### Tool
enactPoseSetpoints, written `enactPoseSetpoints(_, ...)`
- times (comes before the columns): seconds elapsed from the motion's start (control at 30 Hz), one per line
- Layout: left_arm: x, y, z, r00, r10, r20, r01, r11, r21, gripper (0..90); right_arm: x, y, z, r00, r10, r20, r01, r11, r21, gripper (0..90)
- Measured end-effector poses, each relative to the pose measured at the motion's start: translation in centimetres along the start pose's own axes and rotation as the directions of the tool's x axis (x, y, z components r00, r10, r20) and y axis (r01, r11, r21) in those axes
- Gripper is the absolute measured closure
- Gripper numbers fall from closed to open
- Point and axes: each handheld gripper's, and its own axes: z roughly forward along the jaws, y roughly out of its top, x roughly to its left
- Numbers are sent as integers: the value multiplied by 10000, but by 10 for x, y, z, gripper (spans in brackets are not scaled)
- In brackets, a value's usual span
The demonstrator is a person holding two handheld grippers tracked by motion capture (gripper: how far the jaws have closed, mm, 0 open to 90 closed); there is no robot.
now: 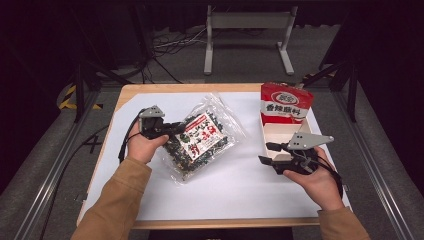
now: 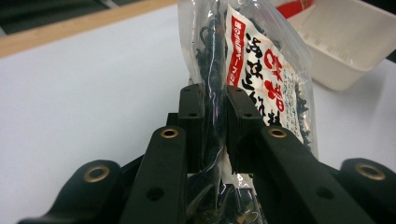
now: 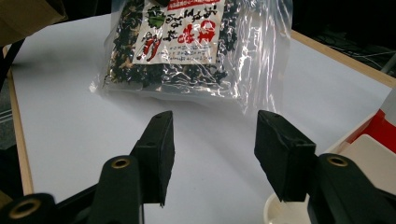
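Left tool (image 1: 176, 129) clamped on clear seaweed bag (image 1: 200, 137), right tool (image 1: 267, 153) open and empty, white tray (image 1: 280, 131) at its 12 o'clock, red packet (image 1: 286, 102) standing inside, white worktop (image 1: 240, 185) below.

Left gripper (image 1: 176, 129) jaws clamped (hand raised), right gripper (image 1: 266, 152) jaws apart, empty.

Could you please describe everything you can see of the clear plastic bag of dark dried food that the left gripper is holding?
The clear crinkled plastic bag of dark dried pieces is a flat sealed pouch with a white-and-red printed label on its face. Its contents look like black-green shreds. It sits left of centre on the white table cover, tilted, with its left side lifted. The left gripper is shut on that edge, its black fingers pinching the film from both sides. Nothing else touches it.
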Motion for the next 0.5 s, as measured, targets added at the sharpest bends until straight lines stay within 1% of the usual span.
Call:
enactPoseSetpoints(0.07,-1,-1,-7,9999,19,-120,-22,9995,-327,786,1,1,0,10000,36,-30,-36,10000,13,477)
enactPoseSetpoints(0.1,-1,-1,-7,9999,19,-120,-22,9995,-327,786,2,1,1,10000,57,-58,-57,10000,37,477)
enactPoseSetpoints(0.13,-2,-2,-10,9999,-15,-161,7,9988,-489,786,2,1,1,10000,57,-58,-57,10000,37,477)
enactPoseSetpoints(0.17,-3,-3,-13,9998,39,-203,-53,9978,-659,786,2,1,2,10000,9,-65,-8,10000,72,477)
enactPoseSetpoints(0.2,-5,-4,-17,9990,247,-379,-281,9955,-907,787,3,1,3,9999,-8,-107,9,10000,90,475)
enactPoseSetpoints(0.23,-8,-5,-19,9983,374,-440,-418,9939,-1025,787,4,2,4,9999,-24,-139,26,9999,131,470)
enactPoseSetpoints(0.3,-12,-7,-24,9971,529,-544,-594,9904,-1251,788,5,2,5,9999,-70,-131,73,9998,210,465)
enactPoseSetpoints(0.4,-14,-7,-30,9973,445,-590,-531,9866,-1543,788,8,3,8,9999,-49,-153,52,9998,194,461)
enactPoseSetpoints(0.47,-14,-7,-33,9974,396,-606,-502,9815,-1849,789,9,4,9,9999,-32,-168,36,9998,213,461)
enactPoseSetpoints(0.5,-15,-7,-35,9980,286,-569,-391,9804,-1932,789,10,4,11,9998,3,-197,1,9998,208,461)
